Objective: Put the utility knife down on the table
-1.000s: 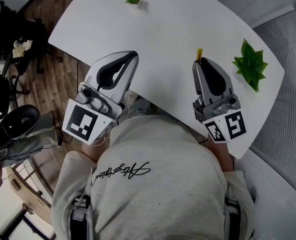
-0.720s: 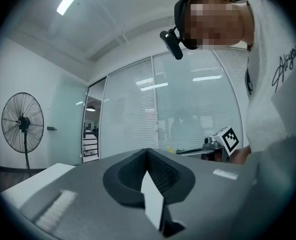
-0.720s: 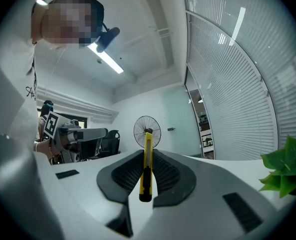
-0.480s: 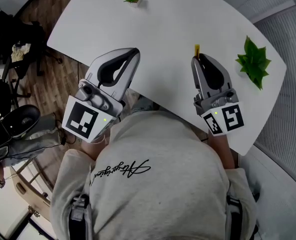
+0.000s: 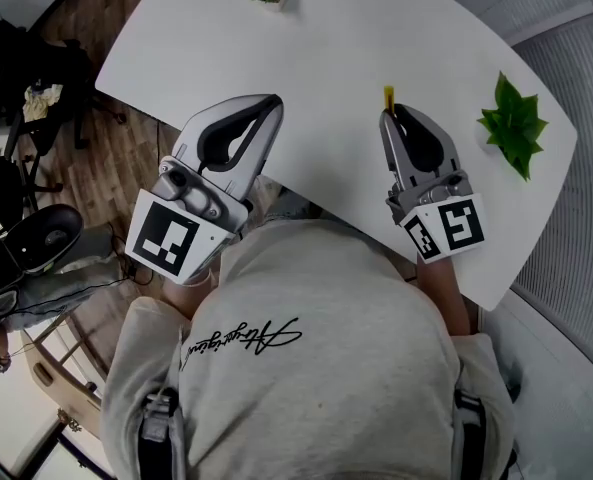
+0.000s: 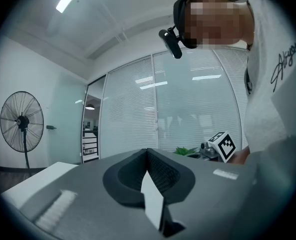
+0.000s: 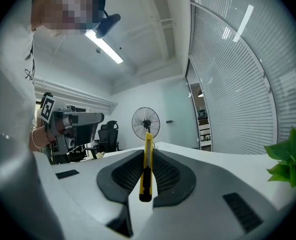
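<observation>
I have the yellow utility knife [image 7: 147, 171] clamped between the jaws of my right gripper [image 5: 394, 120], right of centre in the head view and over the white table [image 5: 336, 48]. As I judge it, nothing of the put-down is done: lowering it and letting go are both left. My left gripper [image 5: 269, 106], left of centre, has its jaws pressed together on nothing.
</observation>
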The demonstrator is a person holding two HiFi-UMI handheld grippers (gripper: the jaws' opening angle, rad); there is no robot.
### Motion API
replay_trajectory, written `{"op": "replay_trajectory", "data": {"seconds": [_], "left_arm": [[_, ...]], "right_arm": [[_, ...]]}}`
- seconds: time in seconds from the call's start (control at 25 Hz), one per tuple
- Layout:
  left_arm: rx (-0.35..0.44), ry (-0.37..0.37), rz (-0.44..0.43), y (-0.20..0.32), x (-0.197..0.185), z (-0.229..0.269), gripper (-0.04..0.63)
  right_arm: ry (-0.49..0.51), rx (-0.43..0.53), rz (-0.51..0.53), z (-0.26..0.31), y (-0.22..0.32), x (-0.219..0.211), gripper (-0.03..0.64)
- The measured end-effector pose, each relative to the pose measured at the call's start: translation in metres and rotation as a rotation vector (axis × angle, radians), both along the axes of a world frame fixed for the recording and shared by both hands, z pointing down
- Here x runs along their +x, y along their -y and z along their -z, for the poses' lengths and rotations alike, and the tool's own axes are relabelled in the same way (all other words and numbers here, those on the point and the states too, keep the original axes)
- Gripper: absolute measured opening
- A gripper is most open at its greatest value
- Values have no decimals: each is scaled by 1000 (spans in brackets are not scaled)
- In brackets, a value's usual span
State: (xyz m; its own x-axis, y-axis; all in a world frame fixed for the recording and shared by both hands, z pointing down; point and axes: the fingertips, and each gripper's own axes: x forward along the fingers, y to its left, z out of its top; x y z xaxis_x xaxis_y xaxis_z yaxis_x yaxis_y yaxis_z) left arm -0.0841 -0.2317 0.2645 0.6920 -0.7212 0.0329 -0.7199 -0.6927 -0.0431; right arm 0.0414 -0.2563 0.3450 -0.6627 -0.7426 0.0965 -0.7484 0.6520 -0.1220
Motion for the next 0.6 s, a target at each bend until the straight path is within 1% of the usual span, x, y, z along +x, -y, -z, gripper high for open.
{"op": "replay_trajectory", "data": {"seconds": [0.12,0.6], "left_arm": [[2,15,-3,-1,-4,-3,-2],[2,9,9,-2,-13,-3,-2]], "right_arm": [[-7,-12,0,-6,1,-2,52],[-31,-49,-2,-26,7,-8,52]]}}
